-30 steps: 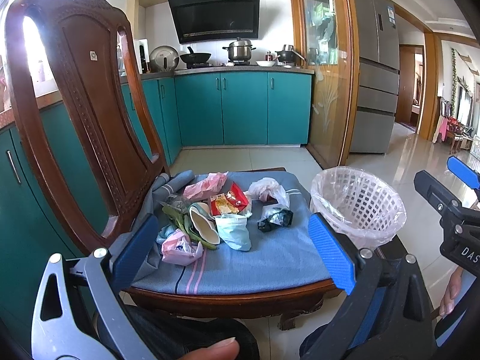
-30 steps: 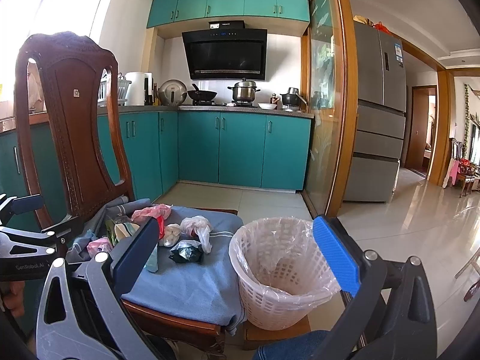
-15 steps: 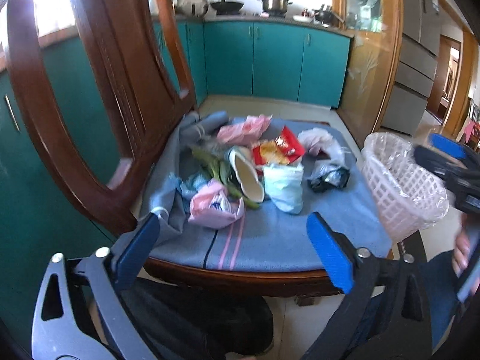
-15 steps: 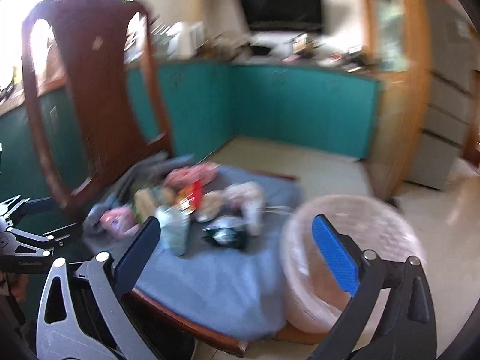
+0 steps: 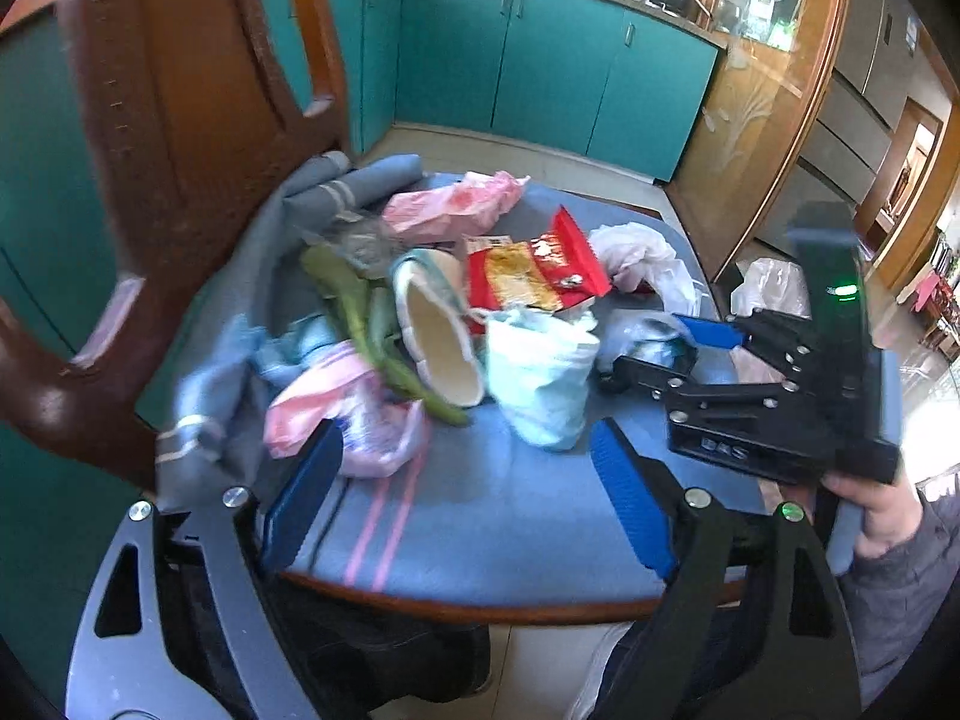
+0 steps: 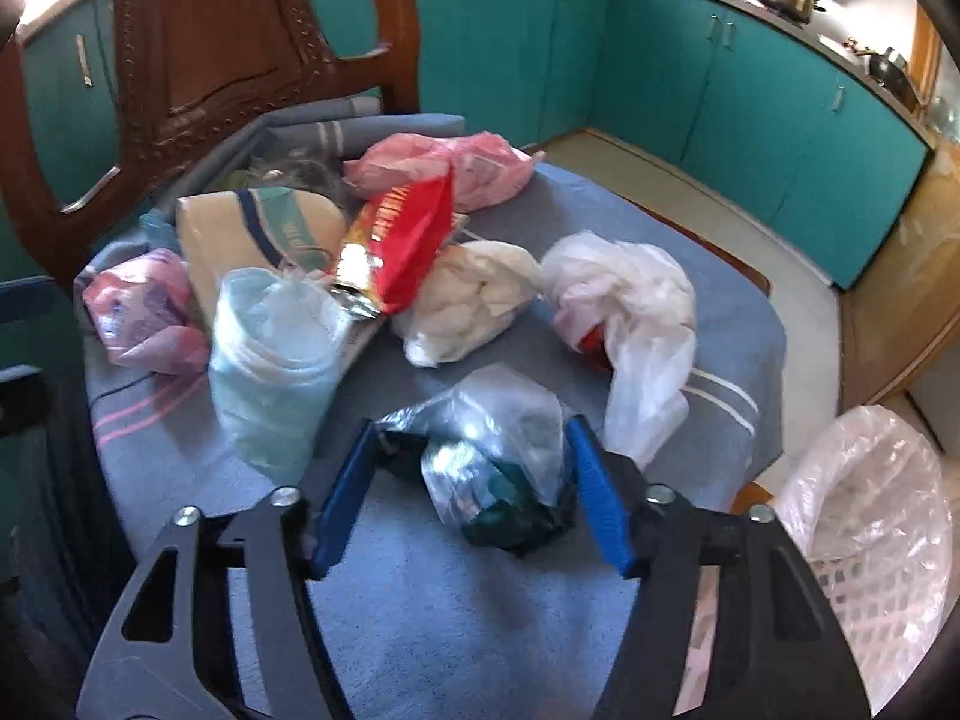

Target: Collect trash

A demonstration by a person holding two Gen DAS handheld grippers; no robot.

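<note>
While its jaws close, the right gripper (image 6: 471, 495) straddles a clear bag of dark scraps (image 6: 498, 462) on the blue-covered chair seat (image 6: 480, 630). The left gripper (image 5: 468, 501) hangs closing too, nothing between its jaws, beside a pink wrapper (image 5: 354, 414).

Little print can be read. The black body of the right tool (image 5: 690, 342), lower right in the left wrist view, carries blurred letters. The red snack wrapper (image 6: 408, 234) shows illegible yellow print.
</note>
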